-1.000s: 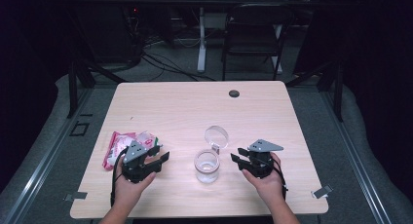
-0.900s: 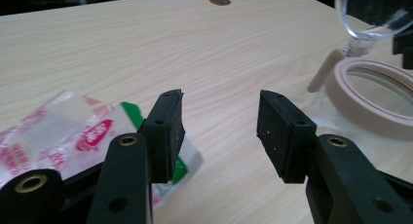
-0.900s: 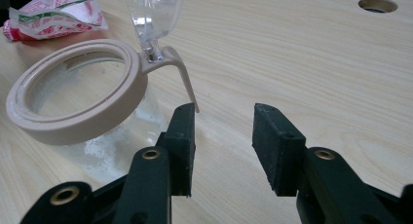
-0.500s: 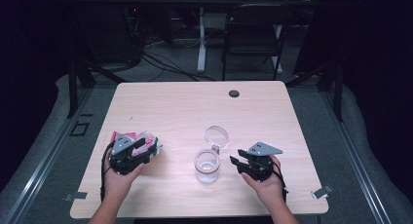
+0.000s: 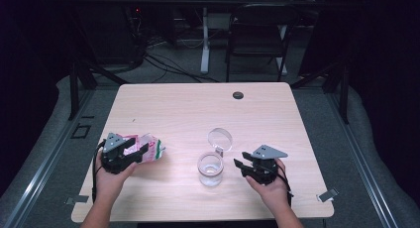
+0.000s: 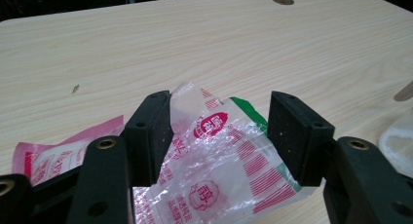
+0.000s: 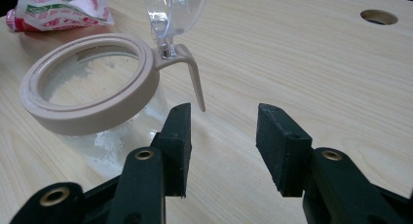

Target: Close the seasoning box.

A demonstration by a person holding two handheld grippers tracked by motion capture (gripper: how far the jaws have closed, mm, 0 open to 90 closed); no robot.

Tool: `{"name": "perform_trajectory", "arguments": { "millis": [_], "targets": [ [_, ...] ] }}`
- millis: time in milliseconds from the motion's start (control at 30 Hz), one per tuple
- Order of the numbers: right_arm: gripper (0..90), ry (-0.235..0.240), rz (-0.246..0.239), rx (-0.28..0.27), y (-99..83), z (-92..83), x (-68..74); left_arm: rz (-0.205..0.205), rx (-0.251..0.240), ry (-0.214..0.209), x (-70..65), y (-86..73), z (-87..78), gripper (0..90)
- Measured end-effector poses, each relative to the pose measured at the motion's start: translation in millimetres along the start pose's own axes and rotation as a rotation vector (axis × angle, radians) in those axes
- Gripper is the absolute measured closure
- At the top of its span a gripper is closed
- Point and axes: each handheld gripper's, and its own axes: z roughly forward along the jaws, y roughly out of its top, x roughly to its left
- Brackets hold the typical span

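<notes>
The left gripper [image 5: 130,153] sits at the near left of the table [image 5: 178,109], its jaws apart, and they have just been opening. Between them lies a crinkled plastic packet [image 6: 229,156] printed in red and green, flat on the wood; the left jaw looks to be touching its edge, but nothing is squeezing it. A second ago this gripper was closer to the jar, with the packet at its jaws; it has since moved away to the left, and the packet has gone with it. Judging by that, the packet has been set aside and is being let go.

The right gripper [image 5: 247,167] is at the near right, where it was a second ago, its jaws apart with nothing between them; they too have opened a little. Just beside it, towards the middle of the table, stands a clear jar [image 5: 210,167] with a beige ring at its mouth and its see-through lid [image 5: 220,139] flipped up and open. White powder clings inside the glass. The jar's beige latch [image 7: 192,78] points down, just in front of the right gripper's jaws. Closing the lid seems the likely next step.
</notes>
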Motion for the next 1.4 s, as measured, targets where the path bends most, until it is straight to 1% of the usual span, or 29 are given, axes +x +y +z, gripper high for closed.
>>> {"name": "perform_trajectory", "arguments": {
  "millis": [133,267,300,367,400,433,533,600,633,667,700,733,833,867,900,1033,1067,1100,1167,1200,1233,1267,1333,1400],
  "targets": [
    [56.9,0.001,0.005,0.001,-0.6,-0.8,-0.8,0.007,0.011,0.008,-0.9,0.0,0.5,39.5],
    [56.6,-0.001,0.008,0.000,-1.0,-0.7,-1.7,0.007,0.015,-0.002,-3.4,-0.1,1.9,36.9],
    [56.4,0.001,0.011,0.002,-1.3,-0.1,-1.7,0.020,0.020,0.001,-5.4,-0.3,2.2,35.4],
    [56.3,0.000,0.011,0.002,-1.5,0.2,-1.5,0.024,0.019,0.000,-7.6,-0.2,2.3,35.1],
    [56.2,-0.001,0.008,0.003,-1.5,0.3,-1.1,0.038,0.021,-0.003,-10.5,0.2,2.6,33.6],
    [56.2,-0.001,0.008,0.003,-1.5,0.3,-1.1,0.038,0.021,-0.003,-10.5,0.2,2.6,32.8],
    [56.0,0.000,0.012,0.000,-1.6,0.0,-1.3,0.079,0.026,-0.009,-18.6,0.4,4.6,31.9],
    [55.9,0.000,0.016,0.003,-2.1,-0.4,-2.6,0.099,0.032,-0.014,-23.7,0.6,5.5,31.8],
    [55.9,0.001,0.018,0.003,-2.3,-0.5,-3.2,0.113,0.035,-0.027,-29.8,0.5,6.7,31.8],
    [55.9,0.001,0.018,0.003,-2.3,-0.5,-3.2,0.113,0.035,-0.027,-29.8,0.5,6.7,31.8],
    [55.9,0.001,0.018,0.006,-2.3,-0.7,-3.7,0.128,0.039,-0.035,-33.7,0.5,7.6,31.8],
    [55.9,0.000,0.025,-0.001,-2.7,-0.7,-3.8,0.133,0.040,-0.038,-36.4,0.3,8.1,31.8],
    [55.7,-0.001,0.025,-0.005,-2.7,-1.5,-4.3,0.163,0.050,-0.053,-45.9,-0.9,10.4,31.8],
    [55.5,-0.001,0.025,-0.004,-2.8,-1.7,-4.3,0.191,0.059,-0.049,-52.1,-2.7,13.5,31.8],
    [55.5,-0.001,0.025,-0.004,-2.8,-1.7,-4.3,0.191,0.059,-0.049,-52.1,-2.7,13.5,31.8],
    [55.4,0.000,0.021,-0.001,-2.9,-1.3,-4.1,0.264,0.103,-0.012,-58.8,-7.9,21.1,31.9],
    [55.3,0.000,0.021,0.000,-2.9,-1.2,-3.9,0.270,0.112,-0.005,-58.9,-9.2,23.0,32.3],
    [55.3,0.000,0.021,0.001,-2.9,-1.1,-3.9,0.266,0.116,-0.003,-58.6,-10.6,25.0,32.8],
    [55.2,-0.001,0.022,0.001,-3.0,-0.7,-3.9,0.267,0.115,0.001,-57.3,-11.7,26.4,35.2],
    [55.2,0.003,0.018,0.008,-3.0,-0.4,-4.3,0.281,0.128,0.020,-55.8,-12.3,28.1,36.3],
    [55.1,0.000,0.020,0.005,-3.2,0.0,-4.0,0.281,0.128,0.020,-55.8,-12.3,28.1,37.5],
    [55.1,0.001,0.019,0.008,-3.3,-0.1,-4.0,0.285,0.124,0.034,-55.7,-13.0,29.0,39.1],
    [55.1,0.001,0.017,0.010,-3.3,0.2,-3.7,0.308,0.135,0.060,-54.0,-14.4,30.9,41.6],
    [55.1,0.002,0.017,0.010,-3.3,0.3,-3.6,0.311,0.135,0.068,-53.6,-15.0,31.7,44.1]
  ]
}}
